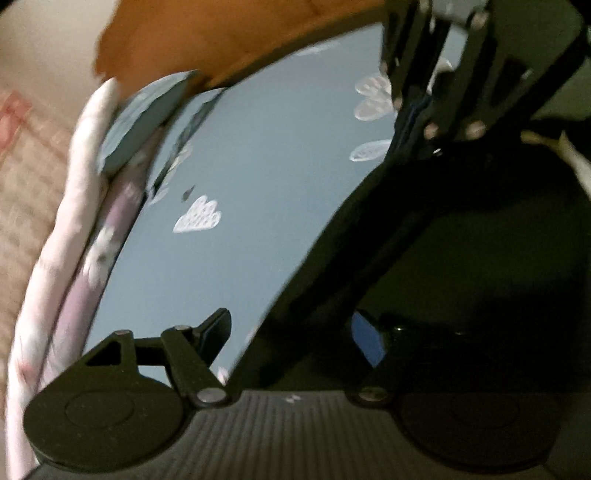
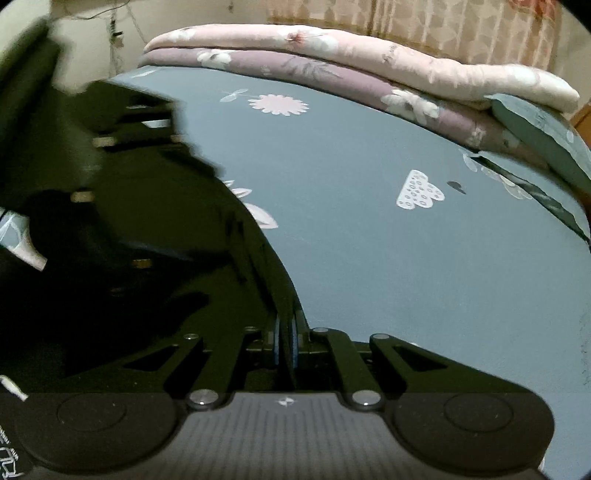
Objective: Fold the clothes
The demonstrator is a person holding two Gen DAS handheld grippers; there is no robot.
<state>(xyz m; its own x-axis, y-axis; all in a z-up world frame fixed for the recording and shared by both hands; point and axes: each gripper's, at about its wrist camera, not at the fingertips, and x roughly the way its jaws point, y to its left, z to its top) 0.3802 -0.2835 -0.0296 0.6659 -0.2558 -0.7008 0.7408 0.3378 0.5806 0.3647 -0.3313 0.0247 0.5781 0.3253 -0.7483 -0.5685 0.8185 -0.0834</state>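
Close to the right wrist camera, the right gripper (image 2: 285, 347) has its jaws clenched on a thin fold of the black garment (image 2: 155, 258), whose edge runs up from between the blue pads (image 2: 294, 345) and spreads into a dark mass filling the left half of that view. That garment lies on the bed, over the blue-grey sheet (image 2: 369, 221) printed with white clouds and flowers. In the left wrist view the left gripper (image 1: 291, 338) has its jaws released and wide apart, one blue pad showing on each finger; the garment (image 1: 461, 258) passes across the gap and covers the right side of the frame, but neither pad presses on it. Higher in that view, blurred, the right gripper's black linkage (image 1: 443, 74) reaches down to the cloth edge. Beyond the garment the sheet lies flat and smooth. At the far edge of the bed sits a folded quilt (image 2: 332, 55), pink layer on top of a mauve one, with a blue-grey pillow (image 2: 539, 136) leaning against its end. Behind the quilt hangs a patterned curtain (image 2: 424, 22), and a wooden panel (image 1: 221, 33) shows past the pillow in the left wrist view.
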